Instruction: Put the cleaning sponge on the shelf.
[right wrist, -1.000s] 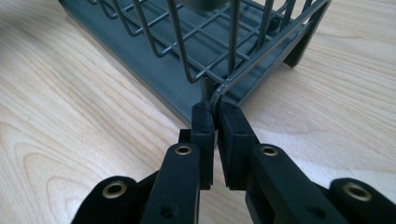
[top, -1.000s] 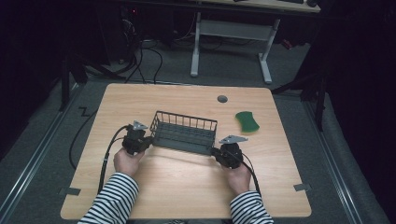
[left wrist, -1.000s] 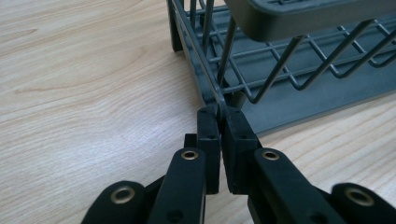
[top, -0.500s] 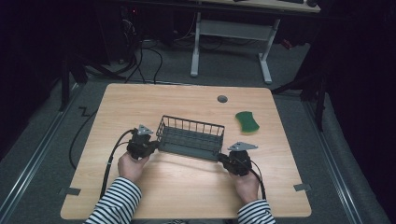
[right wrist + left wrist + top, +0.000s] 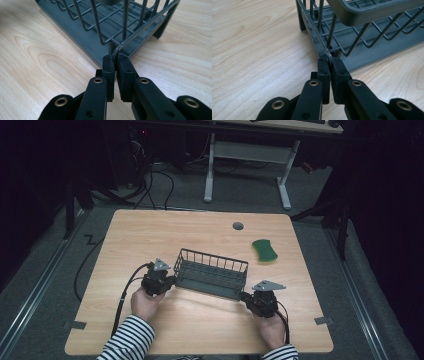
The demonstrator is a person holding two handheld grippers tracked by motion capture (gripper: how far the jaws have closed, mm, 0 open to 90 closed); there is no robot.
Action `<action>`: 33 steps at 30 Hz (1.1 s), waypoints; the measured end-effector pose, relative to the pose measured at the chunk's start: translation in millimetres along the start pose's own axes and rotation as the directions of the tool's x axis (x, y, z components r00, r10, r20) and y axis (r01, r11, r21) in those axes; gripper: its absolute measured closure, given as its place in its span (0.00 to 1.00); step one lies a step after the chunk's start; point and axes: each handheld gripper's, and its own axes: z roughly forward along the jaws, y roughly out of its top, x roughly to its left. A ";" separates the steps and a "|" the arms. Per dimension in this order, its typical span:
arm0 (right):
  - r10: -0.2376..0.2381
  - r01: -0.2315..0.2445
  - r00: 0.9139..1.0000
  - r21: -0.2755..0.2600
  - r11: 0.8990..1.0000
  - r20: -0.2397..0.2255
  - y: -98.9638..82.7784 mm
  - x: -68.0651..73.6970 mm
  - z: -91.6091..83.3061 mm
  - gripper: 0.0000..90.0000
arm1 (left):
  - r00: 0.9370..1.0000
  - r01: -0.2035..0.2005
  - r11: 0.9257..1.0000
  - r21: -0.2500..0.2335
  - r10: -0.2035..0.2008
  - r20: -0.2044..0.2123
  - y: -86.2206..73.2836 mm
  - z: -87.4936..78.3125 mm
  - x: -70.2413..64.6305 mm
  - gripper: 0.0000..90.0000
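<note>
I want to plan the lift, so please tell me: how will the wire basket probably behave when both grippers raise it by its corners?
The basket is probably stiff: thin metal wires joined in a grid on a solid base. It looks light, being open and empty. The left gripper and right gripper each pinch only one thin rim wire, so it may pivot or slip if one side rises first.

— What colours sit at the jaws?
— A dark grey wire basket [image 5: 212,272] is pinched between the black jaws of the left gripper [image 5: 329,65] and the right gripper [image 5: 115,60], brass-coloured rivets glinting behind both sets.
— And beyond them?
— A pale wood-grain table [image 5: 150,230], a green sponge [image 5: 264,250] past the basket, and black-and-white striped sleeves [image 5: 127,340] behind.
</note>
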 end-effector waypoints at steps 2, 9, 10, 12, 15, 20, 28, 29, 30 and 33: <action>0.002 -0.002 1.000 -0.001 1.000 0.004 -2.2 -0.8 -2.6 0.94 | 1.000 -0.005 1.000 0.001 0.005 0.004 0.0 0.3 -2.9 0.96; 0.001 -0.001 1.000 -0.008 1.000 0.024 -11.0 -1.3 -9.6 0.94 | 1.000 -0.023 1.000 -0.005 0.023 0.007 -2.3 1.9 -11.4 0.96; 0.007 -0.007 1.000 -0.011 1.000 0.020 -12.1 -2.4 -10.3 0.94 | 1.000 -0.022 1.000 -0.006 0.022 0.008 -2.8 2.0 -12.4 0.96; 0.013 -0.013 1.000 -0.014 1.000 0.018 -13.2 -3.6 -10.9 0.94 | 1.000 -0.022 1.000 -0.010 0.022 0.013 -3.6 2.0 -14.6 0.96; 0.021 -0.020 1.000 -0.017 1.000 0.024 -15.7 -5.1 -13.6 0.94 | 0.999 -0.031 0.999 -0.010 0.031 0.016 -4.2 2.2 -18.3 0.96; 0.024 -0.024 0.999 -0.015 1.000 0.023 -18.3 -5.6 -16.5 0.94 | 0.999 -0.029 0.999 -0.016 0.029 0.022 -5.3 2.4 -20.8 0.96; 0.036 -0.036 0.999 -0.021 0.999 0.007 -18.6 -6.4 -16.4 0.80 | 1.000 -0.003 1.000 -0.021 0.004 0.022 -8.1 1.1 -19.0 0.86; 0.043 -0.043 0.999 -0.024 0.999 0.003 -18.7 -6.9 -16.8 0.76 | 1.000 0.005 1.000 -0.023 -0.005 0.021 -9.0 0.4 -18.1 0.81; 0.050 -0.050 0.999 -0.028 0.998 0.001 -18.8 -7.1 -17.7 0.71 | 1.000 0.012 1.000 -0.023 -0.012 0.021 -10.0 -0.7 -17.3 0.75; 0.056 -0.056 0.998 -0.035 0.998 0.008 -19.5 -9.5 -21.5 0.60 | 1.000 0.017 0.999 -0.031 -0.017 0.020 -14.4 -5.5 -15.2 0.60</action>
